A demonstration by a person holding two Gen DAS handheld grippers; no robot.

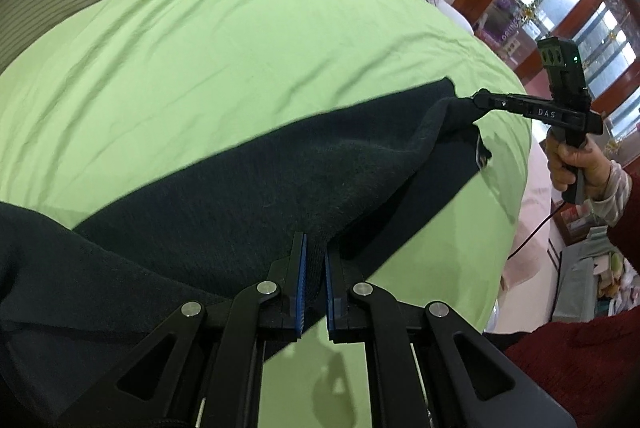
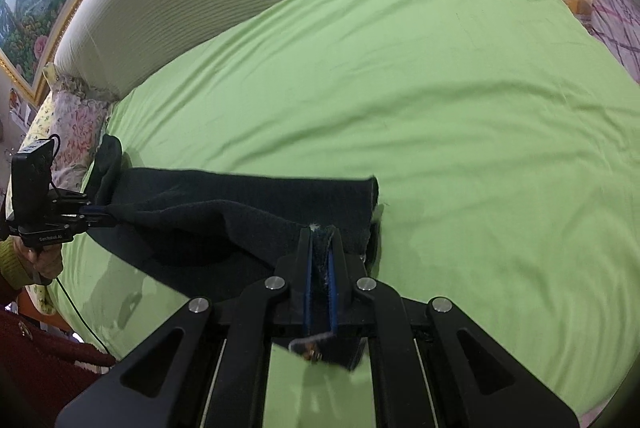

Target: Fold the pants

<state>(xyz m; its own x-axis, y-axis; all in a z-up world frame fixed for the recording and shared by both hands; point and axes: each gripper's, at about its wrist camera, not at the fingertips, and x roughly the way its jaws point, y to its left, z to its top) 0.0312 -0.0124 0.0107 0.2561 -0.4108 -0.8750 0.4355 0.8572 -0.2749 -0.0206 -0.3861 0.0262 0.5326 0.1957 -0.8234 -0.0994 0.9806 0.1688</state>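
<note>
both claws are biting cloth here. my left claw (image 1: 315, 248) has its blue pads pinched on a thick fold of the dark pants (image 1: 224, 188), and my right claw (image 2: 320, 244) is clamped on the far end, a bit of hem poking out behind its pads. the pants hang between the two in a long band, sagging in the middle, with the lower layer lying on the green bedsheet (image 1: 240, 40). no table here, just the bed.

this fabric looks soft, fuzzy and fairly heavy, i'd say. it droops wherever i'm not holding it, so it won't keep a shape by itself. best grip, i reckon, is right at the edges, hem and waistband, pinching both layers together so nothing slides out.
</note>
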